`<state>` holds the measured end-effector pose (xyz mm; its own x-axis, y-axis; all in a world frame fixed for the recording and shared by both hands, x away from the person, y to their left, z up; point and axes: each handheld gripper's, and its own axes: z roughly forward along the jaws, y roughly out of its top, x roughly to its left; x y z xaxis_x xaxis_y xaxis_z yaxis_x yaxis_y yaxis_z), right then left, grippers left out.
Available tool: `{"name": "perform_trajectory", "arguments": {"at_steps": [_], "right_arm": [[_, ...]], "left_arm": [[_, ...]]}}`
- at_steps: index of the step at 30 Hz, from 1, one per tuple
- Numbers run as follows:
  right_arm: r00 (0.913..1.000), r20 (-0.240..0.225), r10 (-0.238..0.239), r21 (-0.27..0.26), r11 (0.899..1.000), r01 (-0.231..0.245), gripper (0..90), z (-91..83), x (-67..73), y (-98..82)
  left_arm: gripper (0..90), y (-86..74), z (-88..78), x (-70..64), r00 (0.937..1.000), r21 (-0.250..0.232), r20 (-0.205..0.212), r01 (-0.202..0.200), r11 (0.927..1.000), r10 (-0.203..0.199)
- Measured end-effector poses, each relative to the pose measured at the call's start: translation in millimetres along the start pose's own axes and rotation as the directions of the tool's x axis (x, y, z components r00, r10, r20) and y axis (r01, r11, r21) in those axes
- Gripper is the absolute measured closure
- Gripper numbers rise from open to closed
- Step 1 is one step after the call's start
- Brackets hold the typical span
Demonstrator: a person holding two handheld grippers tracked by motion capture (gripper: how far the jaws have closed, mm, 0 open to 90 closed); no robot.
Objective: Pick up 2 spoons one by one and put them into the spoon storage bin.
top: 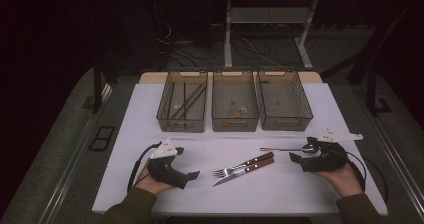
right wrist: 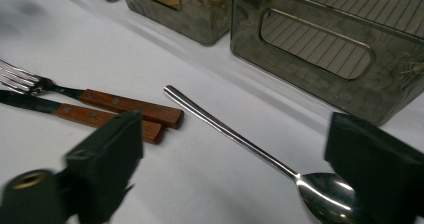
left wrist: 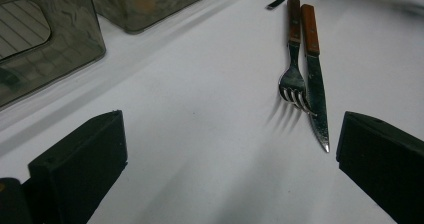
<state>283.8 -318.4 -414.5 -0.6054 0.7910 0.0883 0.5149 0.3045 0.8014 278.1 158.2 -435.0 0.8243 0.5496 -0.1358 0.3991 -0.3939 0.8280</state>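
Honestly can't read a single word, number or logo anywhere here; the smoky see-through plastic bins (top: 235, 106) look unlabelled. The wooden-handled fork (left wrist: 294, 59) shows nothing legible either.

spoon (right wrist: 260, 156): steel, flat on white table (top: 280, 184), bowl near right gripper (top: 300, 159), handle pointing toward fork/knife handles.

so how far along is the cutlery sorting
Done: the left bin holds chopsticks.
In hand: the right gripper, fingers open, is at the spoon, not gripping it.
Left: the fork and knife lie on the table, the left gripper open beside them.
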Motion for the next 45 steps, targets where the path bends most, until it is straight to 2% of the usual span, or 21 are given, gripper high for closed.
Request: {"name": "perform_trajectory", "arguments": {"at_steps": [3, 10, 15, 19, 29, 36, 41, 45], "right_arm": [[0.9999, 0.01, 0.002, 0.004, 1.0, -0.002, 14.2, -0.4, -4.7, 1.1], [0.9994, 0.036, 0.003, 0.023, 1.0, -0.003, 15.6, 2.4, -16.4, 4.6], [0.9979, 0.059, 0.026, 0.032, 0.999, -0.028, 18.2, 2.9, -27.1, 5.4], [0.9972, 0.064, 0.039, 0.022, 0.999, -0.04, 19.9, 3.0, -36.0, 6.5], [0.9949, 0.075, 0.067, 0.01, 0.998, -0.068, 27.1, 4.5, -56.4, 7.0], [0.9914, 0.089, 0.095, 0.021, 0.995, -0.098, 33.5, 5.5, -70.8, 1.9], [0.9882, 0.081, 0.131, 0.025, 0.991, -0.133, 37.3, 3.8, -77.7, -6.1], [0.9885, 0.083, 0.127, 0.043, 0.991, -0.131, 39.2, 4.4, -77.0, -7.8]], "left_arm": [[0.0, -0.1, -0.5, -0.8, 0.9999, 0.003, 0.005, -0.009, 1.0, 0.009], [0.0, -0.3, 1.0, -1.8, 1.0, 0.004, 0.006, 0.008, 1.0, -0.008], [0.0, -0.5, 1.5, -2.1, 0.9999, 0.008, 0.006, 0.011, 0.9999, -0.012], [0.0, -0.4, 1.3, -1.4, 0.9998, 0.006, 0.007, 0.018, 0.9998, -0.019], [0.0, -0.4, 1.5, -2.5, 1.0, 0.005, 0.001, 0.008, 1.0, -0.008], [0.0, -0.1, 1.5, -2.8, 1.0, 0.001, -0.008, 0.003, 1.0, -0.003], [0.0, -1.3, 1.0, -1.9, 0.9998, 0.009, -0.018, -0.003, 1.0, 0.003], [0.0, -0.9, 1.0, -2.3, 0.9999, 0.004, -0.014, -0.005, 1.0, 0.005]]}}
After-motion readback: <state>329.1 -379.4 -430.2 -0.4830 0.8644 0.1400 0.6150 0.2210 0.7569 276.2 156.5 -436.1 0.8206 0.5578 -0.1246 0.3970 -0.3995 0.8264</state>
